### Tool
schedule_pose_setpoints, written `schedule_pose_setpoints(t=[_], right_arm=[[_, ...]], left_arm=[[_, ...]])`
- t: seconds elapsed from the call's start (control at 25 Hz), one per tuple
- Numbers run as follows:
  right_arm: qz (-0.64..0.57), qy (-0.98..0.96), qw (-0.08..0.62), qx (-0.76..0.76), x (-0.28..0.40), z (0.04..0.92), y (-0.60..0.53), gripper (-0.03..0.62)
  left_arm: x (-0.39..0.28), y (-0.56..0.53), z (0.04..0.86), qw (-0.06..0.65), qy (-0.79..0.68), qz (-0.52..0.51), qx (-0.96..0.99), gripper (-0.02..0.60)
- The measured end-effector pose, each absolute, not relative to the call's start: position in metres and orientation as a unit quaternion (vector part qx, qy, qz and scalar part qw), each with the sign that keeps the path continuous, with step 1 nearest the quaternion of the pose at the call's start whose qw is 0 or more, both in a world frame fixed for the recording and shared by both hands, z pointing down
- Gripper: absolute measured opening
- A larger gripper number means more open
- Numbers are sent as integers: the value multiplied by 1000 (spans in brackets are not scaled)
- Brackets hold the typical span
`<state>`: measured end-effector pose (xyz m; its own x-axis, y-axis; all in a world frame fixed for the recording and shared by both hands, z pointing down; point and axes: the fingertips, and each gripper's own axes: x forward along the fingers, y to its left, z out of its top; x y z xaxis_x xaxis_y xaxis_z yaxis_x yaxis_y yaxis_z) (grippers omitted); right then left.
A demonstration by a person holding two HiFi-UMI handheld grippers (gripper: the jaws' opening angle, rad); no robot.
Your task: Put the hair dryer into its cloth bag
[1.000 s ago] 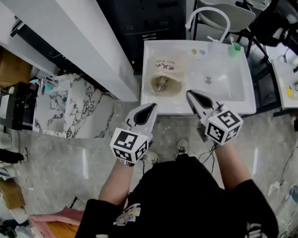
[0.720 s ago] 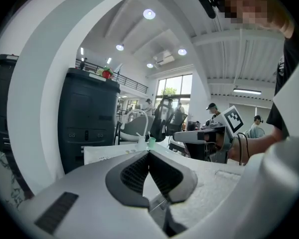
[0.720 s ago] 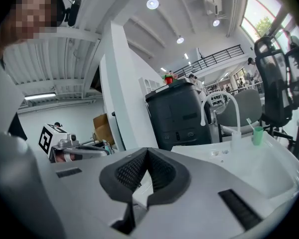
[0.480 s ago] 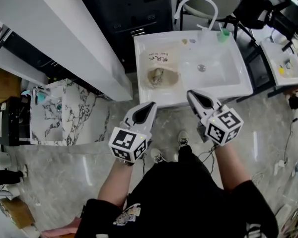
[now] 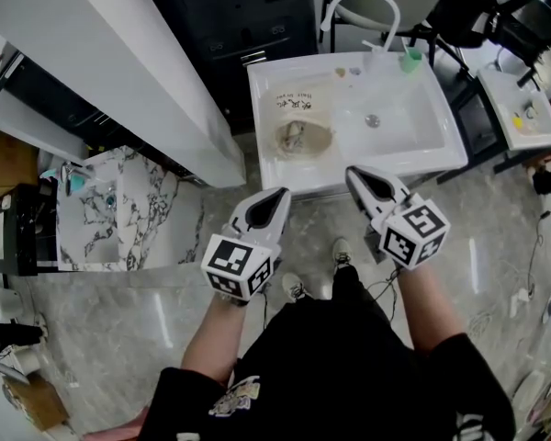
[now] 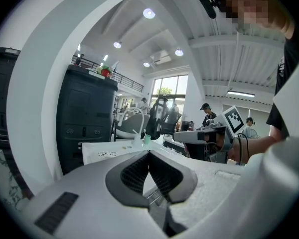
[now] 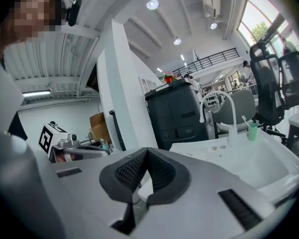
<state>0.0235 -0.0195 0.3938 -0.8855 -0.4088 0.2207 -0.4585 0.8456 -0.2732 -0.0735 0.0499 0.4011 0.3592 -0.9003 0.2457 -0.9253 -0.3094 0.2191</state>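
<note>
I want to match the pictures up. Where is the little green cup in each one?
Head view: green cup, upper right of centre.
Left gripper view: tiny, near the middle.
Right gripper view: right side, a bit below mid-height.
Shared landmark: the black cabinet, left of the cup in every view.

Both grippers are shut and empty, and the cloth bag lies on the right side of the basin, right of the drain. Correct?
Not quite. The head view shows the cloth bag lying on the left side of the basin, left of the drain. The left gripper and right gripper are indeed shut and empty.
</note>
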Motion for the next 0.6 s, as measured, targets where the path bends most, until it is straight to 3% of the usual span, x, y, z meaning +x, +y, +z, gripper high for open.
schedule_pose_setpoints(t=[0.6], right_arm=[[161,-958,72,224,24,391,-24,-3]], left_arm=[[-72,45,393,157,-565,29,809,3]])
